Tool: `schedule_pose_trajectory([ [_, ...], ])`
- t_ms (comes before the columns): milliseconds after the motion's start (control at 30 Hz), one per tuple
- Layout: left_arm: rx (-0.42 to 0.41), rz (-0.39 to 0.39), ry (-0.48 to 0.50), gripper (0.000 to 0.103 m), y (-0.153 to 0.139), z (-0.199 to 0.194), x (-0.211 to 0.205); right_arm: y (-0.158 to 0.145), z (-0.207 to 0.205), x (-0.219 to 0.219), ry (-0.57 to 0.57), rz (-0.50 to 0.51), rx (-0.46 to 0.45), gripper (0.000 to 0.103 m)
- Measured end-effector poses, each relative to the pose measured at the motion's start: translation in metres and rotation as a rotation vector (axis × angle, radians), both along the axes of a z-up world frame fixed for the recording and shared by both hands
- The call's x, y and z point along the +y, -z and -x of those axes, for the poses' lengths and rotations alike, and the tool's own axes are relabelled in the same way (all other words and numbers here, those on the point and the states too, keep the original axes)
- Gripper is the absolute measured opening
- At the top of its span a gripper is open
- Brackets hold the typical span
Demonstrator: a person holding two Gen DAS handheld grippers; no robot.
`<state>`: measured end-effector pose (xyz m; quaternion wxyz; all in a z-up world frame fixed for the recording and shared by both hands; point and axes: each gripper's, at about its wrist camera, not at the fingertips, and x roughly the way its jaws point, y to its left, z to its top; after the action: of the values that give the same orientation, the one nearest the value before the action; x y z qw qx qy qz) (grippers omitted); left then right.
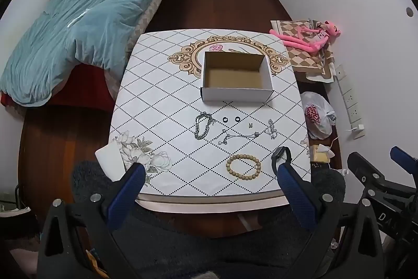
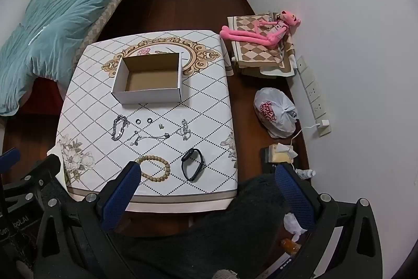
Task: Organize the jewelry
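Note:
An empty white cardboard box (image 1: 236,76) (image 2: 149,79) stands at the far middle of the small table (image 1: 162,101) (image 2: 86,106). In front of it lie a thick silver chain bracelet (image 1: 201,126) (image 2: 118,127), two small black rings (image 1: 231,119) (image 2: 143,120), thin silver chains (image 1: 240,135) (image 2: 151,136), a wooden bead bracelet (image 1: 243,167) (image 2: 156,168) and a black wristband (image 1: 280,156) (image 2: 192,164). My left gripper (image 1: 210,170) hangs open over the table's near edge. My right gripper (image 2: 207,171) is open too, high above the near right corner. Nothing is between either pair of fingers.
A bed with a blue quilt (image 1: 78,25) (image 2: 49,22) stands left of the table. To the right are a pink plush toy (image 1: 308,35) (image 2: 263,30) on folded cloth, a white plastic bag (image 1: 317,115) (image 2: 277,111), a power strip (image 2: 314,93) along the wall and a tissue box (image 2: 280,152).

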<state>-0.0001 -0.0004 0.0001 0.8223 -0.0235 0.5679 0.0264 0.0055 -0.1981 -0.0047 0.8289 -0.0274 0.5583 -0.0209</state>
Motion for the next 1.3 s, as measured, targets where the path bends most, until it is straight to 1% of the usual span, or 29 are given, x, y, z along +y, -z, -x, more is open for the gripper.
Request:
schedule_pose_trajectory([
  [133, 0.003, 0.002, 0.001, 0.103, 0.0004, -0.0005, -0.0016, -0.0014, -0.0014, 0.0006, -0.002, 0.007, 0.006, 0.103],
  [167, 0.003, 0.017, 0.002, 0.103, 0.0003, -0.0004, 0.0007, -0.0019, -0.0022, 0.0006, -0.004, 0.008, 0.008, 0.103],
  [200, 0.002, 0.018, 0.002, 0.103, 0.0002, -0.0006, 0.0008, -0.0023, -0.0002, 0.0012, 0.001, 0.01, -0.009, 0.103],
  [300, 0.002, 0.021, 0.004, 0.103, -0.0003, -0.0016, 0.0007, -0.0033, -0.0005, 0.0008, 0.005, 0.013, -0.009, 0.103],
  [333, 0.002, 0.021, 0.005, 0.103, -0.0007, -0.0019, 0.0004, -0.0077, -0.0031, 0.0031, 0.004, 0.018, -0.01, 0.103],
  [467, 0.005, 0.026, 0.008, 0.103, 0.0012, 0.002, 0.0028, -0.0044, -0.0022, 0.004, 0.0, 0.023, -0.008, 0.103],
  [567, 0.005, 0.028, 0.009, 0.103, 0.0017, 0.0016, -0.0026, -0.0038, -0.0019, 0.0032, 0.0, 0.022, -0.006, 0.103],
  [1300, -0.007, 0.033, 0.009, 0.103, -0.0035, -0.0023, -0.0042, -0.0098, -0.0024, -0.002, -0.009, 0.026, -0.018, 0.103],
])
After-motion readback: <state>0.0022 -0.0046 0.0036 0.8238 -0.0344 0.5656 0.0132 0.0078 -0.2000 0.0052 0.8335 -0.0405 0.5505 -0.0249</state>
